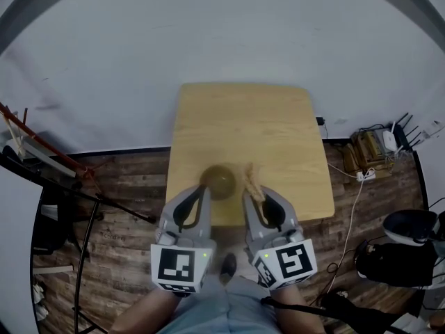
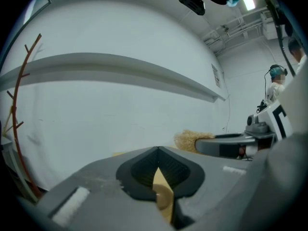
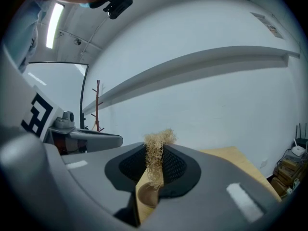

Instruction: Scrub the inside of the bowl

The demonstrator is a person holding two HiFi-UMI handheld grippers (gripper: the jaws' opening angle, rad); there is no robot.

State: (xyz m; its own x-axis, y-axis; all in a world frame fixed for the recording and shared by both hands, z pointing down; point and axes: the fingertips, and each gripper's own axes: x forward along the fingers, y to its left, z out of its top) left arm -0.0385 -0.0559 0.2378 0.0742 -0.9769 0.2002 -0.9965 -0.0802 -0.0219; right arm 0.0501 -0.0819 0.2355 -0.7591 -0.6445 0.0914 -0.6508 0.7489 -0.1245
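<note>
Head view first: small wooden table (image 1: pixel 243 131) against a white wall (image 1: pixel 222 33), brownish bowl (image 1: pixel 220 180) upright near the table's front edge. Left gripper (image 1: pixel 204 188) right at the bowl's left rim, right gripper (image 1: pixel 252 195) just beside the bowl's right side, clamped on a straw-coloured scrubber (image 1: pixel 250 175) poking forward past the tips. Actual contact between left gripper and bowl: can't tell from up here. Router (image 1: pixel 389 141) and a tangle of cables on the floor off to the right. Left gripper view next: jaws pressed together tip to tip, only a thin wedge of tan table showing through the slit below, with a rounded tan shape in it, hard to say what exactly. Scrubber tuft and the other gripper over on the right, a person (image 2: pixel 277 83) far in the back, reddish branchy rack (image 2: pixel 19 105) on the left. Right gripper view last: pads squeezed tight on the scrubber, fibres sticking up and out between them, brown bowl peeking through the gap underneath, table stretching off to the right, left gripper alongside on the left. Long grey ledge (image 3: pixel 202 64) across the wall too.
</note>
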